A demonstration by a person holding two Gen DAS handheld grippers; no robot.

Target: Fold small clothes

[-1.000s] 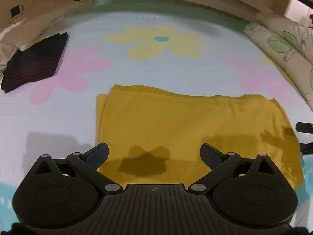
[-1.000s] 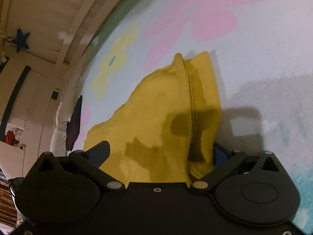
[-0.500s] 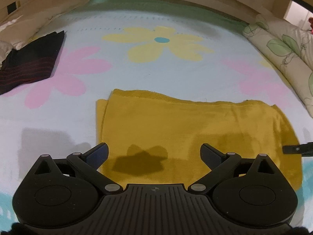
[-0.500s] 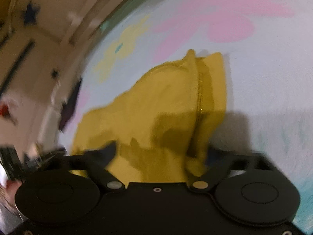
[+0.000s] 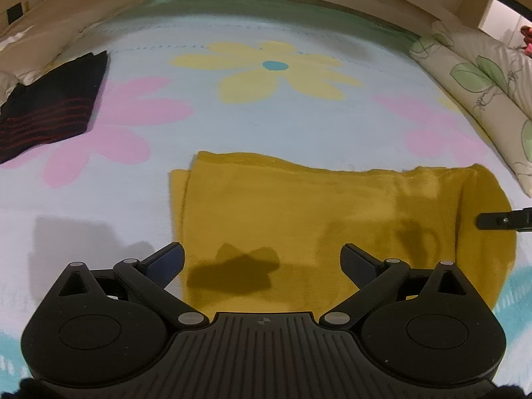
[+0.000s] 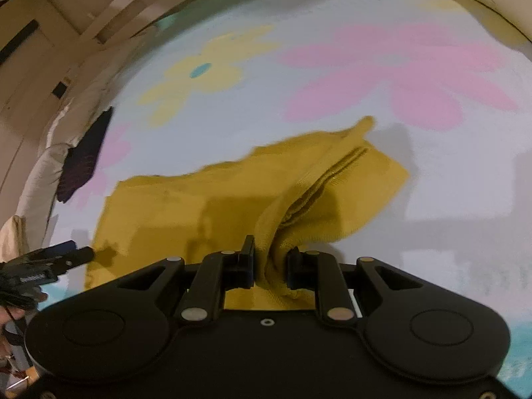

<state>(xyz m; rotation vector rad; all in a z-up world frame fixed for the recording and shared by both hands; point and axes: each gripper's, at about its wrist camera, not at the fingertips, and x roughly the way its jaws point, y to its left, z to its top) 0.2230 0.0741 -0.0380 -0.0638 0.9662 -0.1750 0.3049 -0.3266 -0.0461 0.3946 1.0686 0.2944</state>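
The right gripper (image 6: 269,262), wide open a second ago, is closing its jaws on the yellow garment (image 6: 206,206), bunching its low-centre edge. The left gripper (image 5: 262,262) hovers open at lower centre, so a fold is probably starting.

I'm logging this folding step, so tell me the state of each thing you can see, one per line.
yellow garment: spread flat on the bedspread, right end bunched and lifted
right tongs: closing, yellow cloth pinched between them
left tongs: open, holding nothing, over the garment
dark striped garment: folded, lying at the far left
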